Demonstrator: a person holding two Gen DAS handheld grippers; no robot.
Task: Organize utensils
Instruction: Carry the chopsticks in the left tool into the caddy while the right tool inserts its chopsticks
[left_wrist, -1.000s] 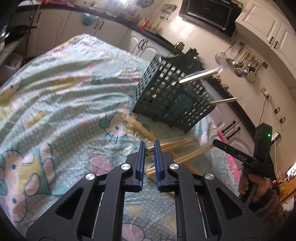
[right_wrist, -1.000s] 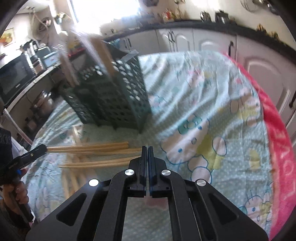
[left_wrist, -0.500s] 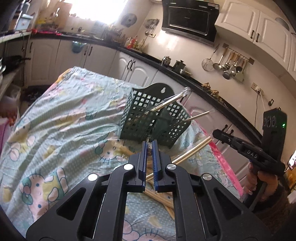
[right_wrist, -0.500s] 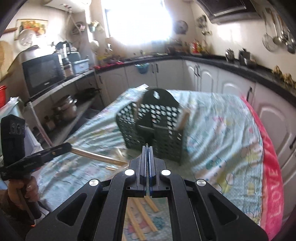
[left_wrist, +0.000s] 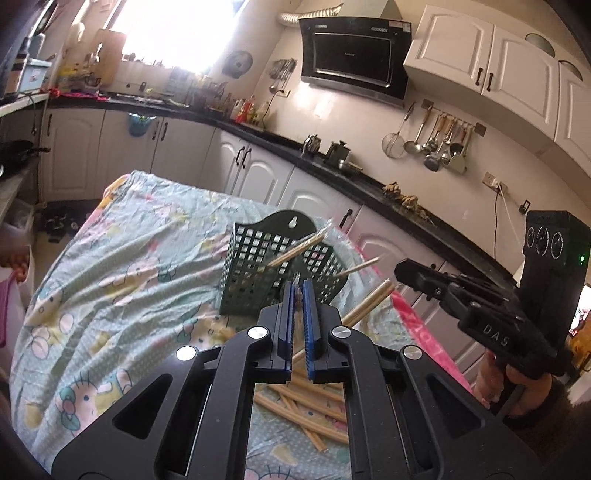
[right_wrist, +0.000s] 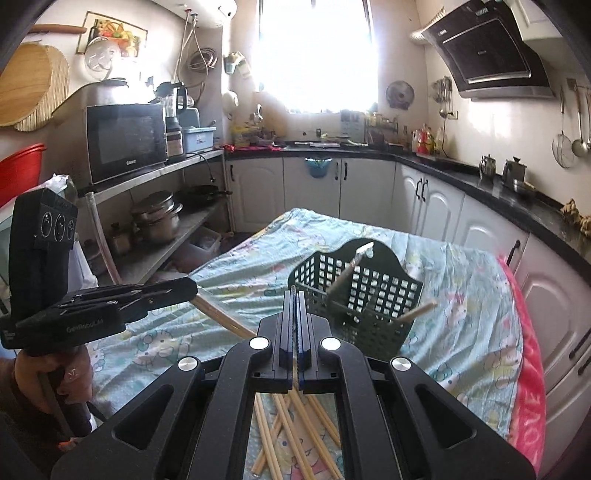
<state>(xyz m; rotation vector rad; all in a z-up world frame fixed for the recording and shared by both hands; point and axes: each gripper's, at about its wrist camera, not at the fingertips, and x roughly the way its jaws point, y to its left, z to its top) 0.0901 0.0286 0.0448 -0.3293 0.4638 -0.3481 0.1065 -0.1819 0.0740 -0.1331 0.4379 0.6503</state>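
Both grippers up over the table. Left gripper (left_wrist: 296, 291) nearly closed, pinching the clear wrapper of a long wooden chopstick pack (right_wrist: 221, 317). Right gripper (right_wrist: 295, 301) closed tight on the clear wrapper of another pack (left_wrist: 369, 301). Dark green perforated plastic utensil basket (right_wrist: 369, 295) stands on the cartoon-print tablecloth (right_wrist: 461, 295), two packs in it. Loose wooden chopsticks (left_wrist: 306, 410) lie below the jaws.

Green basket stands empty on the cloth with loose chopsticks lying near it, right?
Not empty: the right wrist view shows two chopsticks sticking out of the green basket. It stands on the cloth, loose chopsticks lying near it.
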